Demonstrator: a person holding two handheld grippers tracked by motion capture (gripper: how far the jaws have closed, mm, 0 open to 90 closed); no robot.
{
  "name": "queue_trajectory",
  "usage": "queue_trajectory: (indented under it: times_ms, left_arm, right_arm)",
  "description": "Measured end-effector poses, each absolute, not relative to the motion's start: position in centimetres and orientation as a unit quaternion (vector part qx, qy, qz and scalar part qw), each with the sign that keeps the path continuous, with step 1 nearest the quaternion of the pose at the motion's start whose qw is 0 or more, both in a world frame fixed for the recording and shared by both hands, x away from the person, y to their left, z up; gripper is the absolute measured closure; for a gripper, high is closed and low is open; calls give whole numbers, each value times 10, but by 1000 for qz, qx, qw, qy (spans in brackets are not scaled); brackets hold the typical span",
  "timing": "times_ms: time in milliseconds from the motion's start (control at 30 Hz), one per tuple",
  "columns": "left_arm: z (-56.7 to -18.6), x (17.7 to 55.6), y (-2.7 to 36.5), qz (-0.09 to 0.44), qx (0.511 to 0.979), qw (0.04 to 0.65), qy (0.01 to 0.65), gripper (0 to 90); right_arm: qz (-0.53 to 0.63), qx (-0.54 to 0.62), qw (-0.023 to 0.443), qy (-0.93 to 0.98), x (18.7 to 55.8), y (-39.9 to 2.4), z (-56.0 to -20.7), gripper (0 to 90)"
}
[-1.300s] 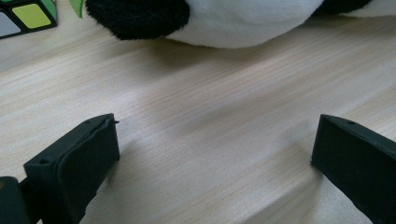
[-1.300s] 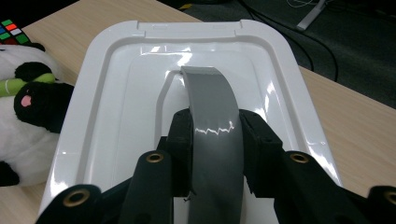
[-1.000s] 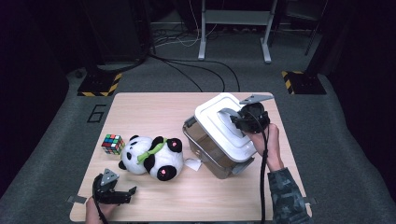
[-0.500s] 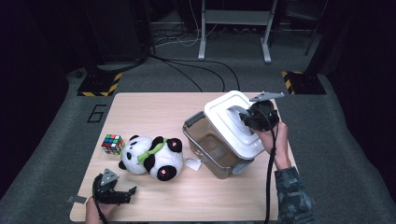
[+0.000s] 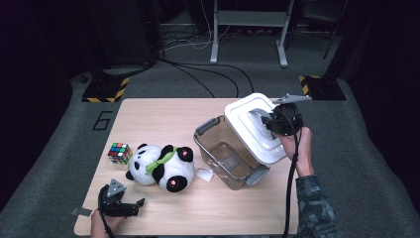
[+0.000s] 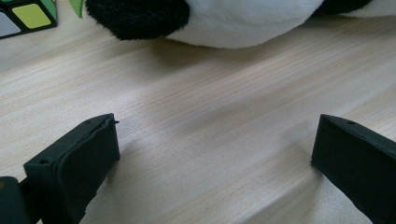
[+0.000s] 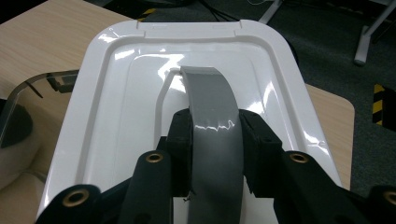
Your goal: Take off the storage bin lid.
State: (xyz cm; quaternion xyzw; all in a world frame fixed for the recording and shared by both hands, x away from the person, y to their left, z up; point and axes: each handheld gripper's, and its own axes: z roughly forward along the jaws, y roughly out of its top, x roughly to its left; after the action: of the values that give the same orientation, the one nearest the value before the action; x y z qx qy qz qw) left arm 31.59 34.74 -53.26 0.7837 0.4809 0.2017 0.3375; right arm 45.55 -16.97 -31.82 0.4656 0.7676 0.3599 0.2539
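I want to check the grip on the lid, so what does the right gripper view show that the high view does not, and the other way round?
Right gripper view alone: the right gripper has its jaws closed on the grey handle of the white lid, pads pressing both sides.

High view alone: the open clear bin beneath the lifted lid, the panda toy, the puzzle cube and the left gripper resting near the table edge.

Both: the white lid held tilted over the wooden table, with the bin's rim beside it.
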Motion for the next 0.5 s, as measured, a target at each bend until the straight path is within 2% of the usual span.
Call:
queue_trajectory:
  times_ms: [500]
  left_arm:
    - [-533,316,347,202,784,338,481,4]
  right_arm:
    - [352,486,268,754,465,-189,-319,674]
